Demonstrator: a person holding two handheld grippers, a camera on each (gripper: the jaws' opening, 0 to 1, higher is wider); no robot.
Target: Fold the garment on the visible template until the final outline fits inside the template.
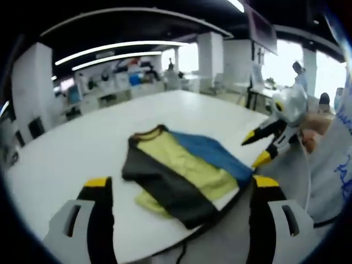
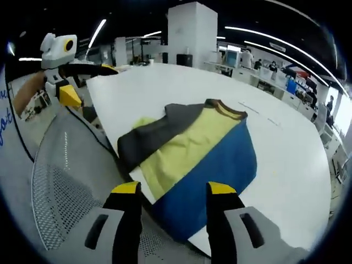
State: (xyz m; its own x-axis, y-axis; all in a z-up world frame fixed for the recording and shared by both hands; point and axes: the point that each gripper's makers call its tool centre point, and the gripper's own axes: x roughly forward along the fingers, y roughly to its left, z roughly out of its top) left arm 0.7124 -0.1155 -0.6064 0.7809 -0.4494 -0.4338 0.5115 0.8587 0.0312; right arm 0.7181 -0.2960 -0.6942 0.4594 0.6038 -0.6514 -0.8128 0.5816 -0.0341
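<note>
In the left gripper view the left gripper has its two yellow-tipped black jaws standing wide apart and grasping nothing, with the near edge of the garment showing in the gap between them. In the right gripper view the right gripper likewise has its jaws parted and holds nothing, their yellow tips hanging over the near blue corner of the garment; whether the tips touch the cloth cannot be told. The right gripper also comes into the left gripper view from the right, its yellow-tipped jaws spread and off the cloth, just beside the garment's blue edge, held by a person's hand with a light patterned sleeve behind it. The left gripper comes into the right gripper view at the upper left, clear of the garment and out past the table's edge. The garment is a shirt in yellow, blue and dark grey panels, lying partly folded near the edge of a white table, its dark-trimmed collar pointing away from the person and the grey part lapped over the yellow. Beyond the table lies an open room with white pillars, long ceiling lights and cluttered desks
</note>
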